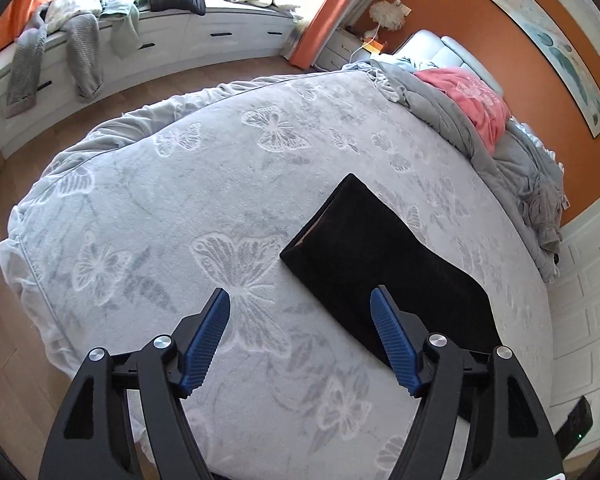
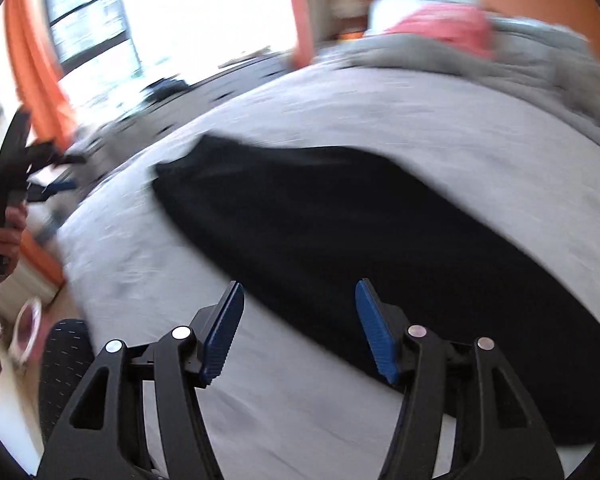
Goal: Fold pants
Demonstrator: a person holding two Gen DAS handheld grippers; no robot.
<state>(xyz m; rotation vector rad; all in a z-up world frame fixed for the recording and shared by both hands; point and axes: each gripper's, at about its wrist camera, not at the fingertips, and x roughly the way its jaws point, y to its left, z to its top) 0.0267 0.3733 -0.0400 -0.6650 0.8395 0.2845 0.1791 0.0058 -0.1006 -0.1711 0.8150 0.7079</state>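
Pants (image 1: 380,264), black, folded into a compact flat rectangle, lying on the bed (image 1: 180,200) toward its right side in the left wrist view, one short edge showing a thin pale lining. Spread wide beneath them, a pale grey bedcover (image 1: 260,128) patterned with white butterflies, bunched at the far corner. Heaped along the head of the bed, a grey quilt (image 1: 460,120) with a pink garment (image 1: 472,96) lying on top. Behind that, an orange wall (image 1: 480,20) carrying a long framed picture (image 1: 556,52). At the far side, a white window seat (image 1: 180,40) with drawers, draped with grey and dark clothes, flanked by orange curtains (image 1: 332,16). Wooden floor (image 1: 4,340) around the bed. Left claw (image 1: 300,300) spread wide and empty above the cover, its right blue pad (image 1: 392,344) over the near corner of the pants, contact not clear. Right claw (image 2: 300,300) likewise spread and empty in a heavily blurred view, poised over the near edge of the dark cloth. At the left edge of that blurred view, a hand (image 2: 6,236) gripping the handle of the other tool.
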